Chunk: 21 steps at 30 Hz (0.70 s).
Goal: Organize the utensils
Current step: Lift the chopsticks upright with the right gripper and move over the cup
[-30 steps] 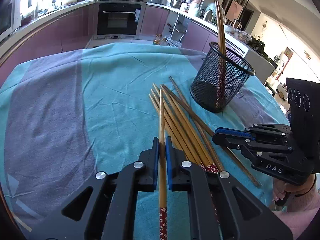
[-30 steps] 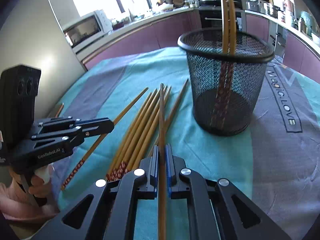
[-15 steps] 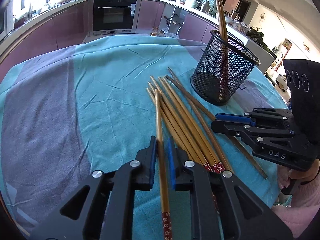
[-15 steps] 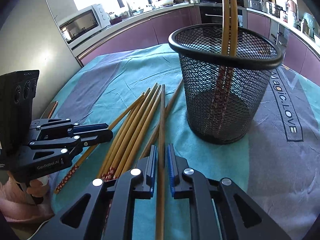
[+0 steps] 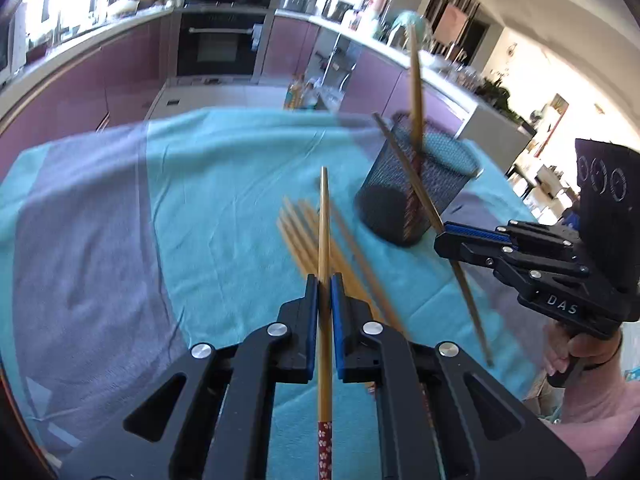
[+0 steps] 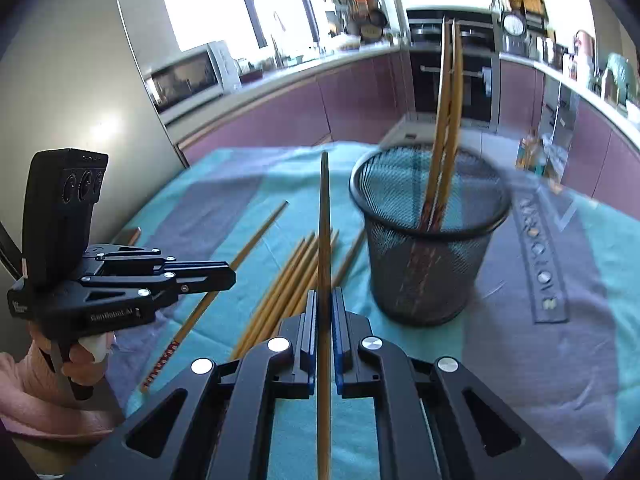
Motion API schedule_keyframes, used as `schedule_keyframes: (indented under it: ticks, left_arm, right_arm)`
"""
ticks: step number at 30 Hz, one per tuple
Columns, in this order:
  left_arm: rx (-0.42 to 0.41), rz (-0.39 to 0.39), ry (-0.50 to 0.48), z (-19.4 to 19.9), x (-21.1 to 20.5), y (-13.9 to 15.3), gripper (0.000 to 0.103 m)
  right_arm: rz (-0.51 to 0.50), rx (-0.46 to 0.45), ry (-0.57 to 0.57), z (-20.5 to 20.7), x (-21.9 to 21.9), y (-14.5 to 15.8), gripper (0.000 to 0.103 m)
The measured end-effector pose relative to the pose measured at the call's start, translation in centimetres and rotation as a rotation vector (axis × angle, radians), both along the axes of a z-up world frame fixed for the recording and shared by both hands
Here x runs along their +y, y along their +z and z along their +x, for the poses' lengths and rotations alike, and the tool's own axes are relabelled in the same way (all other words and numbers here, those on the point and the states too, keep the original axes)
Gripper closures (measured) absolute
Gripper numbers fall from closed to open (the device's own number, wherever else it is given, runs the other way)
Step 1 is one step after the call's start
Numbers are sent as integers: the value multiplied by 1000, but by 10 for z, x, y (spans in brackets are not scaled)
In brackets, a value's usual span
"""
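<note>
teal cloth (image 5: 200, 184), chopstick (image 5: 324, 240) apparently between left gripper (image 5: 324, 284) pads

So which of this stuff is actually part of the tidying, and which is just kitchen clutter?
Part of the job:
- left gripper, shut on a chopstick
- right gripper, shut on another chopstick
- loose chopsticks
- mesh cup with two chopsticks inside

Just there:
- tablecloth
- oven
- microwave

right gripper (image 5: 442, 236) side: the white letters "DAS"
left gripper (image 6: 230, 276) side: small white letters, "GenRobot.AI"
tablecloth (image 6: 560, 360) print: a strip of letters, too blurred to read
</note>
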<state>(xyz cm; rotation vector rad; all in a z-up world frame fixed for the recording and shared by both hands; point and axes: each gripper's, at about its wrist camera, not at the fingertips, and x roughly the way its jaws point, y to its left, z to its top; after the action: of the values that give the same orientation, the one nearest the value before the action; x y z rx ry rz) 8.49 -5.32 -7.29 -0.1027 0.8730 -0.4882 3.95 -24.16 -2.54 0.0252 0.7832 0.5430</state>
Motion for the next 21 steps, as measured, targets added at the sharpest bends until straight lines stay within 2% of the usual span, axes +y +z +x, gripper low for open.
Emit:
schedule_keyframes:
  ticks: [11, 21]
  left_arm:
    - [-111, -88, -62, -8, 4, 57, 96]
    - [-181, -153, -79, -10, 3, 93, 96]
  right_arm:
    - [73, -112, -37, -12, -30, 38, 97]
    - [124, -183, -50, -8, -46, 65, 97]
